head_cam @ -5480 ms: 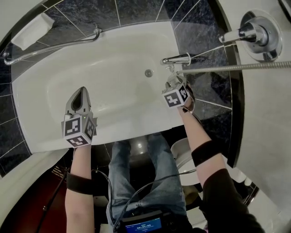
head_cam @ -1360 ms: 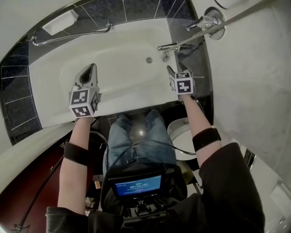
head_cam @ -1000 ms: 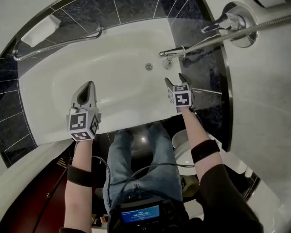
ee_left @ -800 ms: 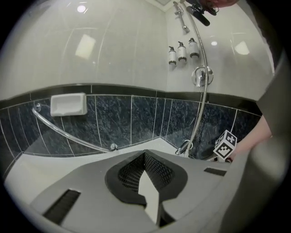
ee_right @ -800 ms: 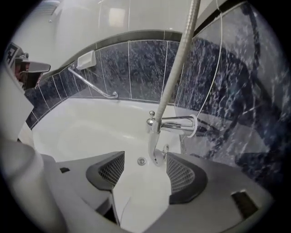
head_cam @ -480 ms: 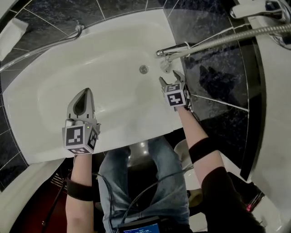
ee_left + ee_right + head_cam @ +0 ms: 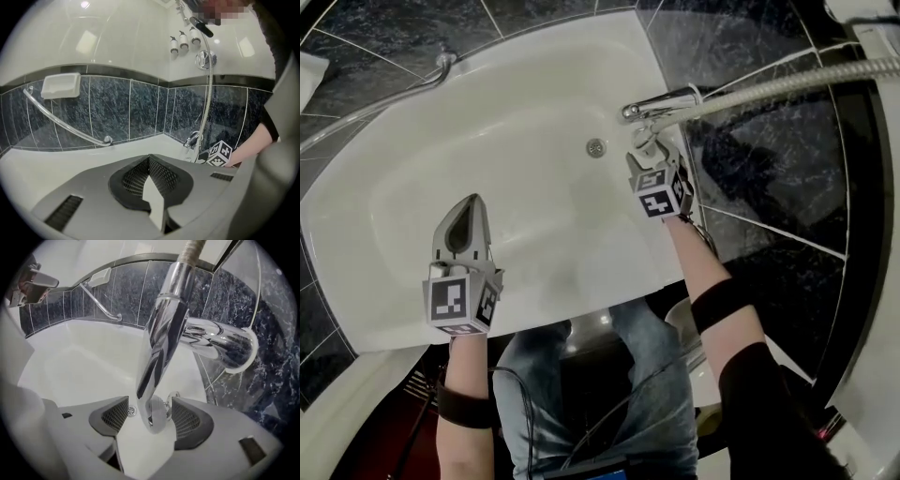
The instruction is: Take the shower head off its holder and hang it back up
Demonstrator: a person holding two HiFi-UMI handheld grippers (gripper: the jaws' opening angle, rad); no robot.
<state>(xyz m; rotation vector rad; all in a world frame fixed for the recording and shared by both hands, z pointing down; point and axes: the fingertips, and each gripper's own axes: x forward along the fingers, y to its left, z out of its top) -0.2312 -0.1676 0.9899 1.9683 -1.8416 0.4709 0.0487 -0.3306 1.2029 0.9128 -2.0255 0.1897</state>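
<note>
While our left gripper [image 7: 471, 208] hangs clenched & empty, our right gripper [image 7: 150, 416] – jaws apart – straddles the shower head [image 7: 164, 319], its long axis running up, away.

Tub [image 7: 516, 141] white. Wall tiles [image 7: 769, 178] dark, marbled, pale grout. Spout [image 7: 164, 333] and grab bar [image 7: 104, 139] chrome. Hose [image 7: 806, 80] silver, ribbed. Left gripper [image 7: 472, 201] and right gripper [image 7: 645, 159] grey, with black mesh pads [image 7: 115, 416] and black-and-white checker cubes [image 7: 457, 302]. Jeans [image 7: 656, 375] blue.
</note>
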